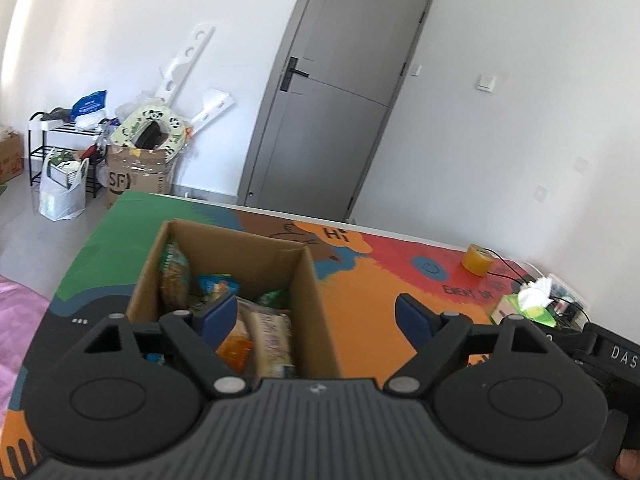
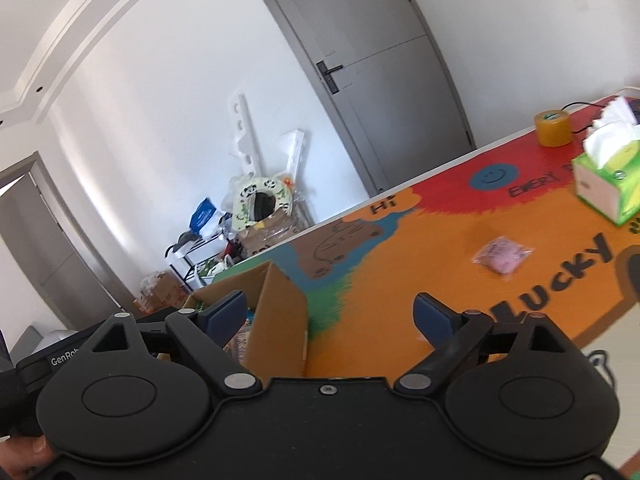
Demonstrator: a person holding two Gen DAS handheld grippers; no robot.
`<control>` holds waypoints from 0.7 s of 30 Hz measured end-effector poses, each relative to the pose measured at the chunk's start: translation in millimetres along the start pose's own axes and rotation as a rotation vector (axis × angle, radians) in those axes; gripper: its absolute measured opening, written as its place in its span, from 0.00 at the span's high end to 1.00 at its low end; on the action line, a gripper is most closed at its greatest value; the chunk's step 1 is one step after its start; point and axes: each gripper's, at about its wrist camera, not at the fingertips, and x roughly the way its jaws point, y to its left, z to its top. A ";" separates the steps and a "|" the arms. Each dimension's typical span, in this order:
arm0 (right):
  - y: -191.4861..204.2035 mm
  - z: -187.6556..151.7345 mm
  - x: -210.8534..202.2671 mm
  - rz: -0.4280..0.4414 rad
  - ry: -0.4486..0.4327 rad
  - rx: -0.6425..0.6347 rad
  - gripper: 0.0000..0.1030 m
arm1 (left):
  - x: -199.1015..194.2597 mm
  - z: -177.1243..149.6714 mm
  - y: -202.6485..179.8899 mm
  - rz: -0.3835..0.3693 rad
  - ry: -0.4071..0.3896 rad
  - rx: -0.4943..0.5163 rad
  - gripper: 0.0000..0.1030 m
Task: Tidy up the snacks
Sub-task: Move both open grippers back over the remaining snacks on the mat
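An open cardboard box (image 1: 240,252) stands on the colourful table mat (image 1: 360,312), with several snack packets (image 1: 264,336) inside it. My left gripper (image 1: 316,316) hangs open just above the box's near right corner, nothing between its blue pads. In the right wrist view the same box (image 2: 280,308) is at lower left, and my right gripper (image 2: 328,316) stands open over its right wall and the mat, holding nothing. A small pink snack packet (image 2: 502,258) lies alone on the orange part of the mat (image 2: 420,264), to the right and beyond the right gripper.
A green tissue box (image 2: 608,184) and a roll of yellow tape (image 2: 554,128) sit at the table's far right, with black cables (image 1: 508,268) near them. Beyond the table are a grey door (image 1: 340,92), a rack and cartons on the floor (image 1: 136,168). Pink bedding (image 1: 16,320) lies left.
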 end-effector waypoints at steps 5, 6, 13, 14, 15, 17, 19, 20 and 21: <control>-14.8 -0.1 -18.1 -0.020 -0.025 0.018 0.10 | -2.7 -3.2 -15.8 -0.027 0.001 0.028 0.17; -17.6 0.0 -21.4 -0.023 -0.030 0.020 0.09 | -2.6 -3.6 -19.0 -0.035 0.002 0.033 0.17; -35.6 0.6 -36.4 -0.048 -0.053 0.041 0.09 | -2.1 -10.0 -38.5 -0.074 0.008 0.064 0.17; -39.5 0.5 -38.7 -0.051 -0.056 0.045 0.09 | -1.5 -11.1 -40.7 -0.077 0.010 0.068 0.17; -41.9 0.1 -40.2 -0.054 -0.058 0.048 0.09 | -0.5 -12.4 -43.3 -0.082 0.013 0.072 0.17; -48.3 -0.3 -43.6 -0.060 -0.062 0.059 0.09 | 0.7 -14.4 -46.9 -0.087 0.019 0.077 0.17; -54.7 -1.0 -46.1 -0.067 -0.066 0.068 0.09 | 3.4 -16.7 -52.2 -0.092 0.022 0.087 0.17; -57.9 -1.5 -47.4 -0.070 -0.067 0.073 0.09 | 4.5 -17.6 -54.3 -0.094 0.024 0.090 0.17; -61.6 -1.9 -48.1 -0.073 -0.068 0.081 0.09 | 5.6 -18.7 -56.1 -0.095 0.028 0.092 0.17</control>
